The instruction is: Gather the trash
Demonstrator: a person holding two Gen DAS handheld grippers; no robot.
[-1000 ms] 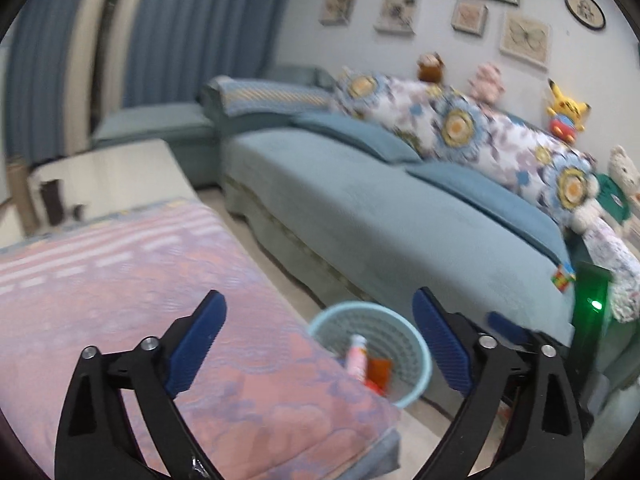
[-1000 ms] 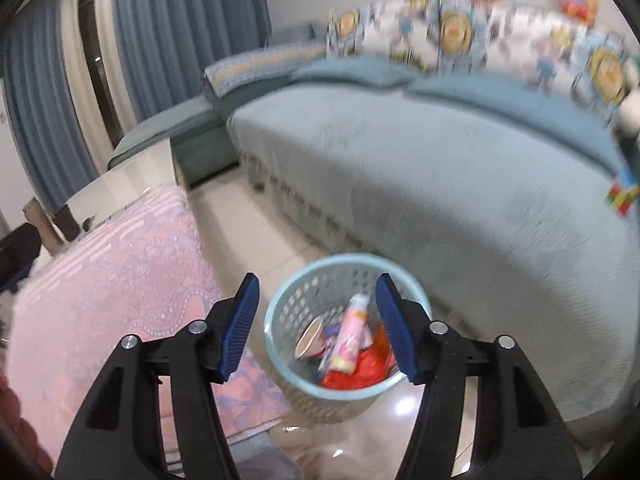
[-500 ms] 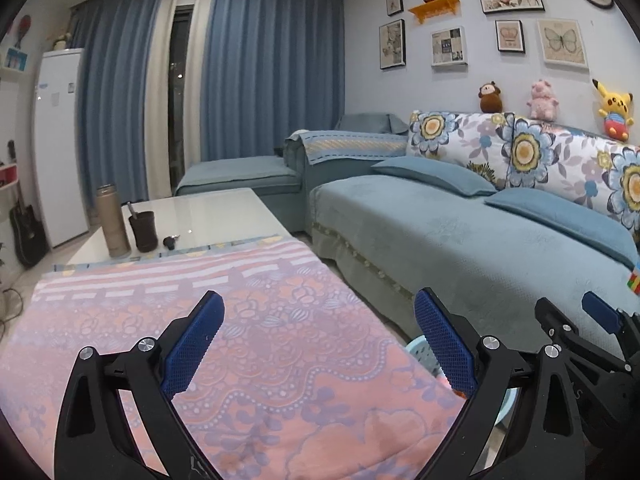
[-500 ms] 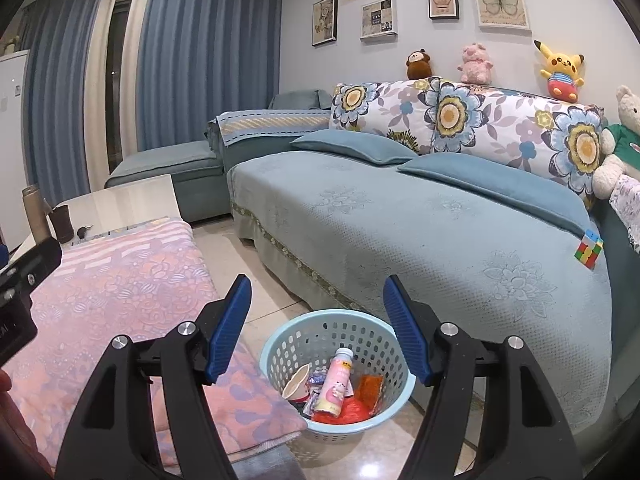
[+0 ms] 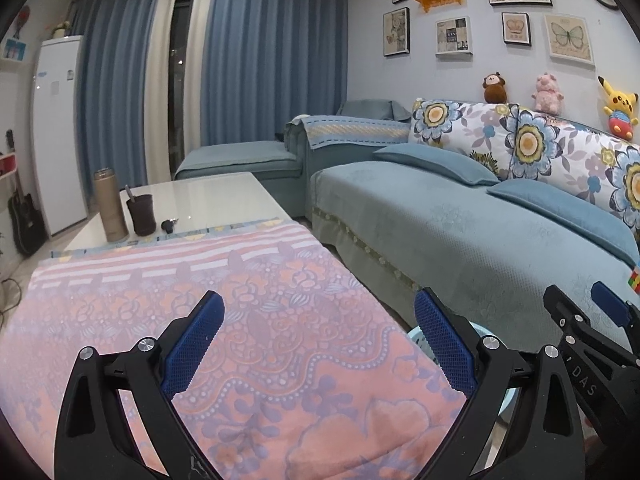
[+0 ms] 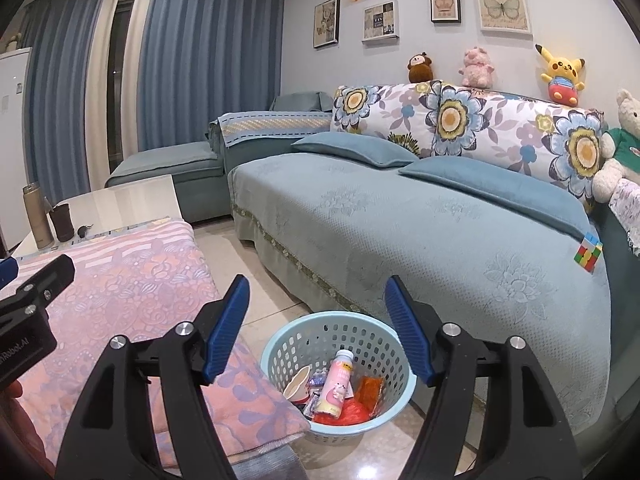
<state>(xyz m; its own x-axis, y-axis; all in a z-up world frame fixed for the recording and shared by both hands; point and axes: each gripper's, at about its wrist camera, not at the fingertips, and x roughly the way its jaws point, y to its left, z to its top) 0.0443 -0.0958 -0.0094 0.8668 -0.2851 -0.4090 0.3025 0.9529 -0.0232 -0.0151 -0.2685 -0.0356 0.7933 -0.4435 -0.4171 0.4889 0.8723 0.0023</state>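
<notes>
Both pairs of tongs wide apart and holding nothing: left tongs [image 5: 318, 344] hovering over the pink patterned cloth [image 5: 224, 312] on the surface, right tongs [image 6: 316, 332] poised above the light blue basket [image 6: 280, 364] on the floor, just right of the surface's near corner and in front of the teal sofa [image 6: 400, 232]. Collected trash already inside the basket: a small pink bottle [image 6: 338, 386] leaning upright, a paper cup [image 6: 298, 380] on its left, an orange wrapper [image 6: 370, 390] on its right, something red [image 6: 340, 416] at the bottom. No loose trash visible anywhere on the cloth; at the far end only a tall thermos [image 5: 111, 206], a dark cup [image 5: 142, 214] and what looks like a bunch of keys [image 5: 169, 224], none of them likely rubbish. Judging from that, collection near done or done. To finish well: sweep both views across the floor beside the basket and along the sofa front for missed scraps, leave the colour cube [image 6: 588, 256] on the sofa alone as a toy, keep the tongs spread until squarely over any find, then carry over the basket rim before letting go. Main risk: knocking the light basket with the right tongs.
</notes>
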